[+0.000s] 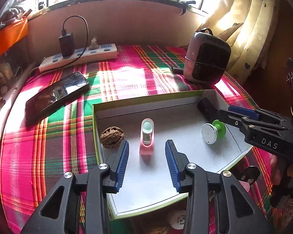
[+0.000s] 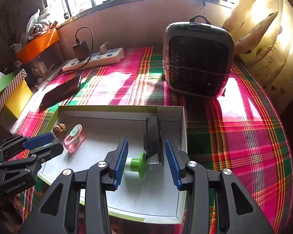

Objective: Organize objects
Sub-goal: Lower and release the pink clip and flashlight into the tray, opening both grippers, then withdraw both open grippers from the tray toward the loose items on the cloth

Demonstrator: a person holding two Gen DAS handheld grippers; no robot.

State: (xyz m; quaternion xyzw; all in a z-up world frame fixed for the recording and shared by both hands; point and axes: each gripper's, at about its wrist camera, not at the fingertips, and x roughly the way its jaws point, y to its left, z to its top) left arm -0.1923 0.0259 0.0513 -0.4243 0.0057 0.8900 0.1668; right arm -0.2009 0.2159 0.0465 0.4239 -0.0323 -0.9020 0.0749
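Both grippers' jaws hang released over the shallow white cardboard tray; the green-and-white plastic spool could roll if nudged.

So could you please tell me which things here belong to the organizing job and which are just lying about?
Job:
- white box
- walnut
- pink gadget
- green spool
- black case
- left tongs, right tongs, both open

Lying about:
- phone
- power strip
- heater
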